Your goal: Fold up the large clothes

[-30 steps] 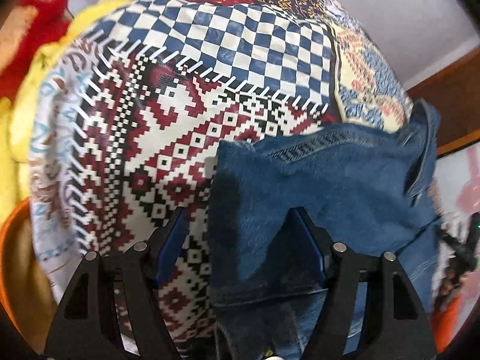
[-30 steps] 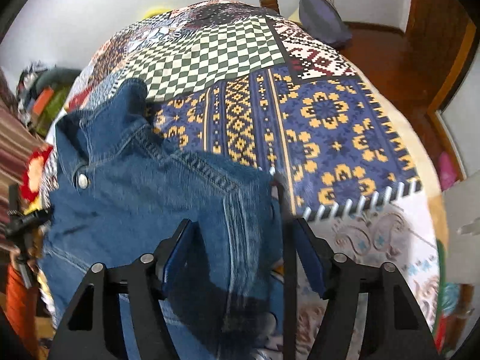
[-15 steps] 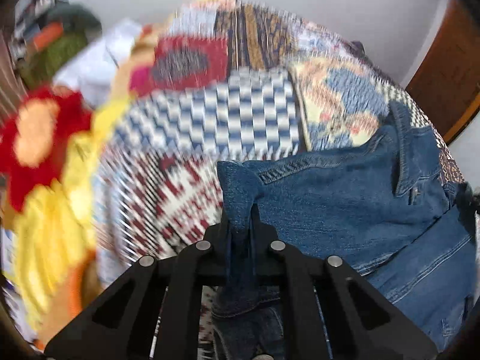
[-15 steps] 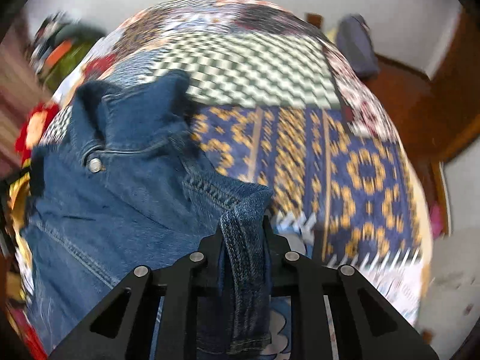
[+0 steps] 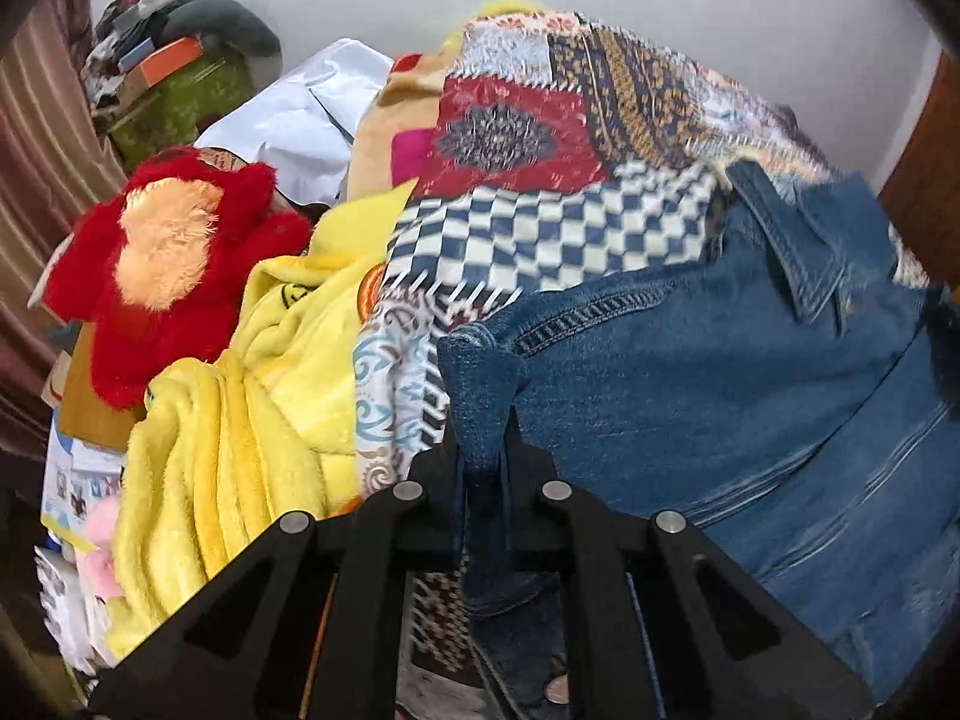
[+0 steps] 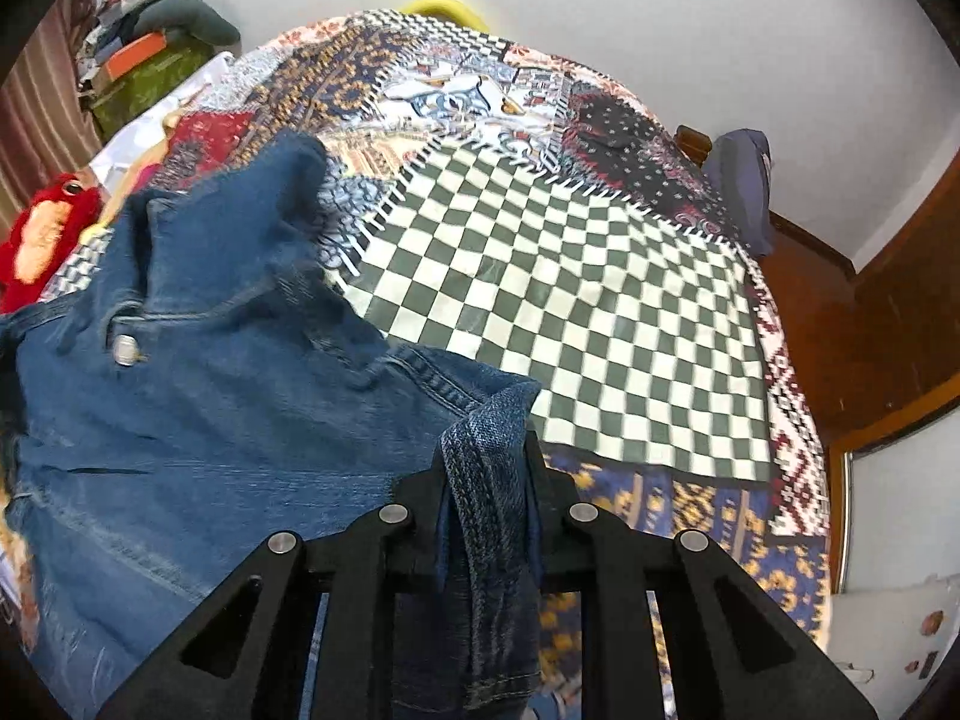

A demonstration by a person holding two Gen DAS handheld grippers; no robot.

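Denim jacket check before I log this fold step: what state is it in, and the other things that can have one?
Denim jacket: bunched, pinched at two corners, collar turned up, metal button showing.
Left hand-held gripper: shut on jacket fabric.
Right hand-held gripper: shut on a seamed jacket edge.
Patchwork bedspread: spread flat under the jacket.
Yellow blanket: crumpled in a heap.

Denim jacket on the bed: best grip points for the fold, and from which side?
Grip the jacket at its two outer shoulder corners, coming from above at its near edge. The thick seamed corners bunch into firm ridges. Both tongs are already shut there: left tongs on one corner, right tongs on the other, collar facing away.
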